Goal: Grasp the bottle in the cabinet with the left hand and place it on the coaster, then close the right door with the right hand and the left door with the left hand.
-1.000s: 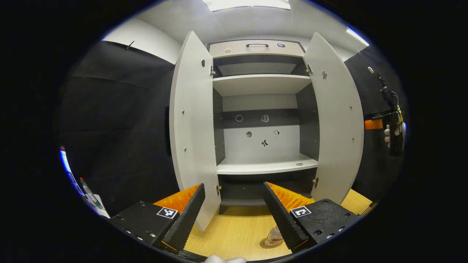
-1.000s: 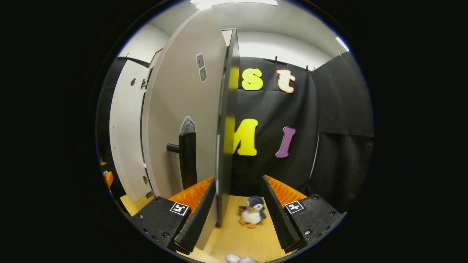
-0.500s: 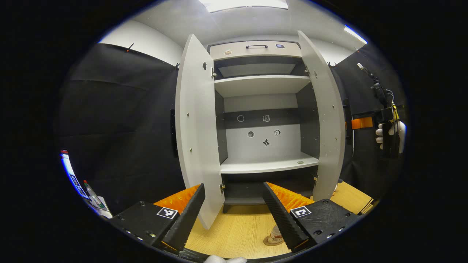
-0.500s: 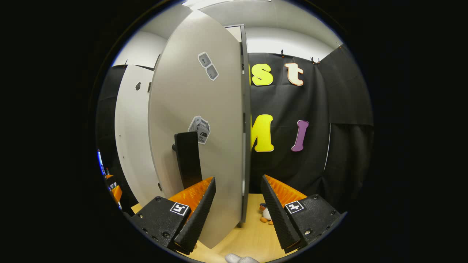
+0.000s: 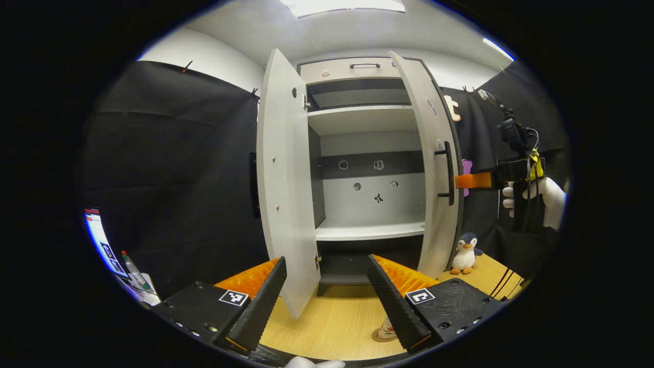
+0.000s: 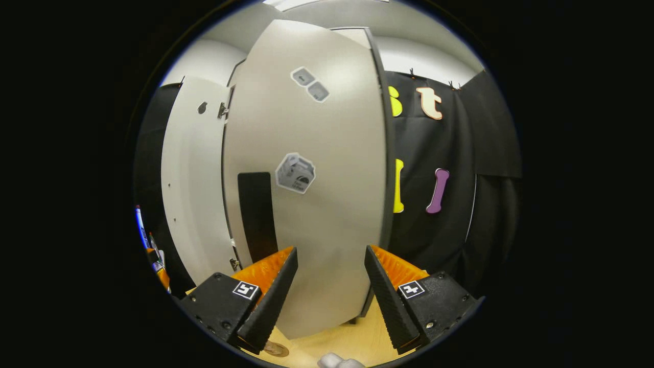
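Note:
The grey cabinet (image 5: pixel 357 69) stands open on a wooden table. Its left door (image 5: pixel 283 189) is wide open, and its right door (image 5: pixel 431 168) is swung partway shut, showing a black handle (image 5: pixel 448 174). The small clear bottle (image 5: pixel 387 327) stands on a round coaster (image 5: pixel 380 336) on the table, partly hidden behind a finger of my left gripper (image 5: pixel 327 301), which is open and empty. My right gripper (image 5: pixel 466 180), held by a gloved hand (image 5: pixel 544 197), is right at the door's outer side. In the right gripper view the right gripper (image 6: pixel 327 294) is open, close against the door's outer face (image 6: pixel 327 204).
A penguin plush (image 5: pixel 464 254) sits on the table (image 5: pixel 332 327) just right of the cabinet. The cabinet's shelves (image 5: pixel 368 231) hold nothing. A pen and papers (image 5: pixel 130 266) lie at the far left. Black cloth walls close in both sides.
The right door has swung from wide open to partway shut, with the right gripper following behind its outer face. The penguin has come into the left gripper view. The left gripper stays open.

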`<state>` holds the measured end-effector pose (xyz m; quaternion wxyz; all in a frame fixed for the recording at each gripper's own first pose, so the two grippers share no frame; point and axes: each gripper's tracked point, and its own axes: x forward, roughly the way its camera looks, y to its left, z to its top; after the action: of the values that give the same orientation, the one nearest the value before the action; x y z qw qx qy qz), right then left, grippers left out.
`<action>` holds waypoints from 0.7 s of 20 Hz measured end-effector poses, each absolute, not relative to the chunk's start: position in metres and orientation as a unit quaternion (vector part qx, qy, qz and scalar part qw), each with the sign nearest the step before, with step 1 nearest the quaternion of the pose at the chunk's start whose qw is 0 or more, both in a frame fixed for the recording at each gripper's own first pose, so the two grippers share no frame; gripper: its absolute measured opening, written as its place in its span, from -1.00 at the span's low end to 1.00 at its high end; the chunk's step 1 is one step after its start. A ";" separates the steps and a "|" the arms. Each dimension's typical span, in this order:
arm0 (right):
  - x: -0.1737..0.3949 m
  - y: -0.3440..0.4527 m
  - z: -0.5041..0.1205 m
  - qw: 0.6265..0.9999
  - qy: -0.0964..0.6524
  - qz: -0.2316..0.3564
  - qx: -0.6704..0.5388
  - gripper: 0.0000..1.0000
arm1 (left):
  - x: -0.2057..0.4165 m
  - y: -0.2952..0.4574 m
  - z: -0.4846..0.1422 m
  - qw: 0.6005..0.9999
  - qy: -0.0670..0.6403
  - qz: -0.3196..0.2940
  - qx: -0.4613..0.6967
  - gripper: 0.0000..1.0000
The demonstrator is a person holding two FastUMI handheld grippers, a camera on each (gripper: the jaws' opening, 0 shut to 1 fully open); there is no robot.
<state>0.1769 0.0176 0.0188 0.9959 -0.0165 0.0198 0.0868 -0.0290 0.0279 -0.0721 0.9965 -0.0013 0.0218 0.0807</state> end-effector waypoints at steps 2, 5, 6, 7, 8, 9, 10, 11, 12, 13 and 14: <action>0.171 0.016 0.026 0.996 0.005 0.085 -0.017 0.63 | -0.029 0.029 -0.072 0.997 0.021 0.080 -0.005 0.92; 0.163 0.014 0.033 0.996 -0.003 0.082 -0.023 0.63 | -0.028 0.031 -0.072 0.997 0.021 0.078 -0.009 0.92; 0.159 0.013 0.034 0.996 -0.003 0.081 -0.022 0.63 | -0.028 0.032 -0.072 0.997 0.020 0.077 -0.009 0.92; 0.154 0.015 0.034 0.996 -0.003 0.082 -0.022 0.63 | -0.027 0.033 -0.072 0.997 0.020 0.075 -0.010 0.92; 0.150 0.014 0.034 0.996 0.000 0.080 -0.025 0.63 | -0.026 0.033 -0.071 0.997 0.019 0.073 -0.011 0.92; 0.145 0.014 0.031 0.996 0.004 0.080 -0.028 0.63 | -0.026 0.034 -0.070 0.997 0.018 0.070 -0.011 0.92; 0.140 0.014 0.030 0.996 0.005 0.079 -0.028 0.63 | -0.026 0.034 -0.069 0.997 0.017 0.068 -0.013 0.92; 0.134 0.014 0.029 0.996 0.004 0.080 -0.029 0.63 | -0.024 0.036 -0.068 0.998 0.015 0.066 -0.013 0.92; 0.127 0.014 0.026 0.996 0.005 0.079 -0.030 0.63 | -0.023 0.037 -0.067 0.998 0.014 0.063 -0.012 0.92; 0.120 0.013 0.025 0.996 0.005 0.078 -0.030 0.63 | -0.022 0.039 -0.066 0.998 0.014 0.061 -0.011 0.90; 0.112 0.011 0.023 0.997 0.005 0.075 -0.031 0.63 | -0.020 0.041 -0.065 0.998 0.013 0.058 -0.010 0.92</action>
<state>0.1119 0.0115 0.0230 0.9967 -0.0307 0.0052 0.0749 -0.0202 0.0413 -0.0654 0.9982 -0.0101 0.0131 0.0583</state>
